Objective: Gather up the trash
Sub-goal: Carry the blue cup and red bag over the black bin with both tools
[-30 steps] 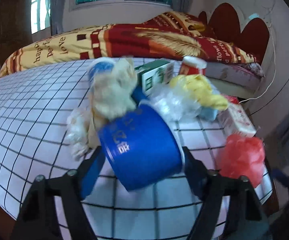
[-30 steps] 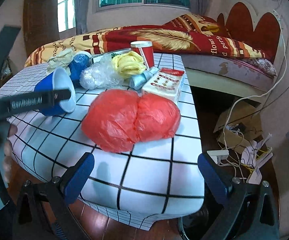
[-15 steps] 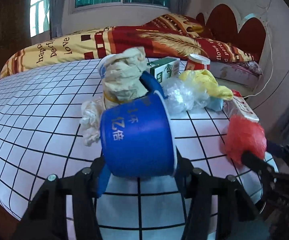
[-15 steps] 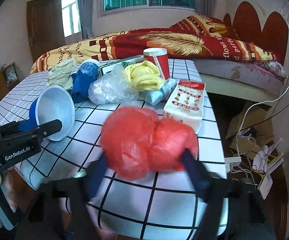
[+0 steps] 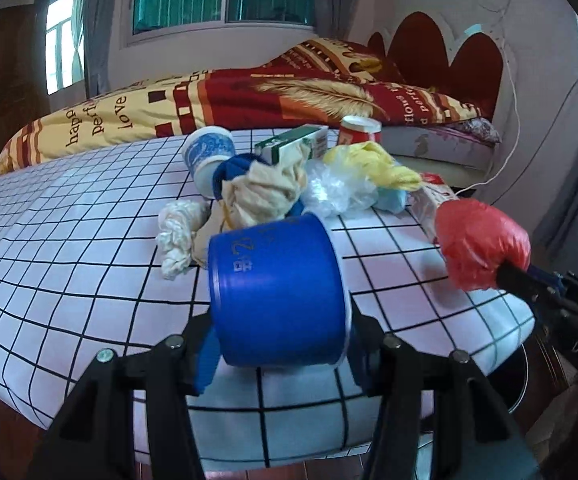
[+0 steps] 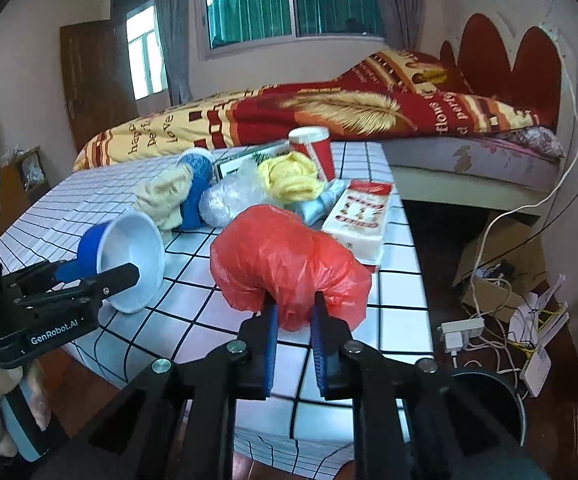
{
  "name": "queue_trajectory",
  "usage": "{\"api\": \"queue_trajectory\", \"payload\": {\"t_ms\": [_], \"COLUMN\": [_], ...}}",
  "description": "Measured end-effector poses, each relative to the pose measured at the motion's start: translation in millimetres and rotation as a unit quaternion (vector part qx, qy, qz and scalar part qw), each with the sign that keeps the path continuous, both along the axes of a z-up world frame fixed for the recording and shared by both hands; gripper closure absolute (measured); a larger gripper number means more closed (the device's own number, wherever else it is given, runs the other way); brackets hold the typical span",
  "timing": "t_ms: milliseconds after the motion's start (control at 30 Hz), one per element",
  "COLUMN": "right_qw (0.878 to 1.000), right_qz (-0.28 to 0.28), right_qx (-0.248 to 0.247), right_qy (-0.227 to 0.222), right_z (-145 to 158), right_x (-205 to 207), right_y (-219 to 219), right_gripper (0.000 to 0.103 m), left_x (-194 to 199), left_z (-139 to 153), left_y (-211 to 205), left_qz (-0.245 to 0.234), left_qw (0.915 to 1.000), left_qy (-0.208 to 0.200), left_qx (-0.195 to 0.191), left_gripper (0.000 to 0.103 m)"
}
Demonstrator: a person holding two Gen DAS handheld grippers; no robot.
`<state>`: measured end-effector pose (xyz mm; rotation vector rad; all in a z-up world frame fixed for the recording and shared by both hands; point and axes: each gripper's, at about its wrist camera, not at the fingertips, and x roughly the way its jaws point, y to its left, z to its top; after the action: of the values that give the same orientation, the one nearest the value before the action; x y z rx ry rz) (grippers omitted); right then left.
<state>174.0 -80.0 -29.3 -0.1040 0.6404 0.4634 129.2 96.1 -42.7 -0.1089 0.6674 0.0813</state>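
Trash lies heaped on the checked table (image 6: 193, 344), and near that table's front edge the right gripper (image 6: 293, 334) is closing on a red plastic bag (image 6: 289, 268) while the left gripper (image 5: 281, 344) clamps a blue cup (image 5: 277, 292), presumably both bound for the dark bin (image 6: 485, 396) below its corner.

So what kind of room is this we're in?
Most likely a bedroom: a bed with a red and yellow patterned blanket and a scalloped red headboard stands just behind the checked table, under a curtained window.

Left claw (image 5: 281, 344) clamped, right claw (image 6: 293, 316) closing, both angled downward
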Motion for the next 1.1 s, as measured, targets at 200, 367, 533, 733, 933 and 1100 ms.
{"api": "queue_trajectory", "payload": {"t_ms": [200,367,533,733,933,1100], "right_qw": [1.0,1.0,1.0,0.998,0.994,0.989], "right_qz": [-0.01,-0.016,-0.026,-0.059,-0.106,-0.144], "right_qx": [0.0,-0.003,-0.007,-0.015,-0.012,-0.018], "right_qy": [-0.012,-0.013,-0.013,-0.025,-0.023,-0.011], "right_z": [13.1,14.6,14.4,22.2,22.7,14.3], "right_x": [-17.8,-27.7,-35.8,-44.1,-53.1,-62.5], "right_y": [-18.0,-25.1,-35.7,-72.1,-131.5,-180.4], "right_gripper": [0.087,0.087,0.087,0.087,0.087,0.087], "left_x": [-8.2,-12.2,-18.6,-20.9,-23.4,-28.5], "left_z": [3.7,4.0,8.3,17.8,20.4,17.8], "left_y": [-6.0,-12.3,-20.5,-52.6,-109.5,-159.8], "left_qz": [-0.005,-0.013,-0.026,-0.069,-0.139,-0.196], "left_qw": [0.9999,0.9999,0.9995,0.9971,0.9898,0.9802], "left_qy": [-0.005,-0.008,-0.015,-0.026,-0.027,-0.019], "left_qx": [-0.007,-0.005,-0.01,-0.016,-0.018,-0.024], "left_gripper": [0.049,0.049,0.049,0.049,0.049,0.049]}}
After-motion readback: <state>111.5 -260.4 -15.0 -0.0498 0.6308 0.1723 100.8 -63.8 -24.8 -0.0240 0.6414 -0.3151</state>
